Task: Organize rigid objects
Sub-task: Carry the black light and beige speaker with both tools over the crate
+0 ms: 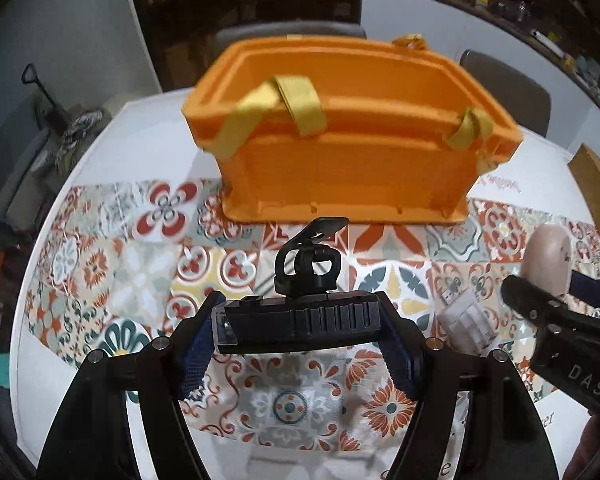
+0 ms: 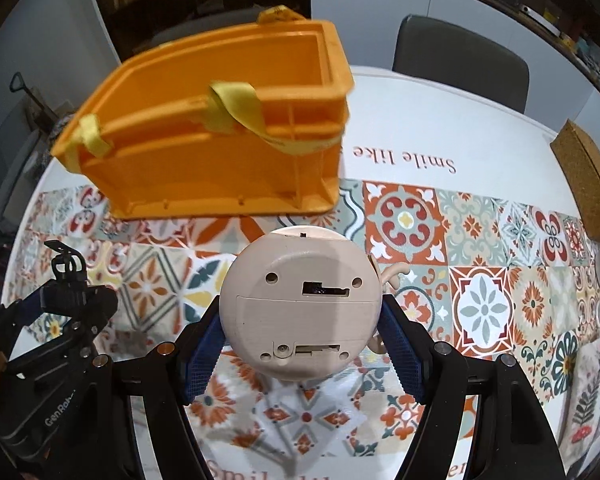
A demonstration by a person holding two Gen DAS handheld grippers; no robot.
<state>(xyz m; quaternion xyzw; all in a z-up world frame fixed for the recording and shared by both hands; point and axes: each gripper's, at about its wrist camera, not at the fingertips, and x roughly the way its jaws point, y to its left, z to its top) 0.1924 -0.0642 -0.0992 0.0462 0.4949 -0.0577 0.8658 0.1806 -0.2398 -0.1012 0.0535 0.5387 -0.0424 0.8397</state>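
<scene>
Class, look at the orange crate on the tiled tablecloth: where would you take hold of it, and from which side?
Grip the orange crate by its thick top rim on the near long wall, coming down from above with one pad inside. It stands upright with its mouth open, and the rim is a firm lip. Avoid the yellow strap, which looks limp.

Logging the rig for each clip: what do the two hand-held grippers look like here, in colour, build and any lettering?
Both are black plastic with two angled arms dotted with silver bolts, ending in blue, rough-textured pads. Seen from the right wrist view, the left gripper carries white lettering reading "GenRob", cut off. From the left wrist view, the right gripper shows white letters "DAS". No cables or sleeves can be seen.
</scene>
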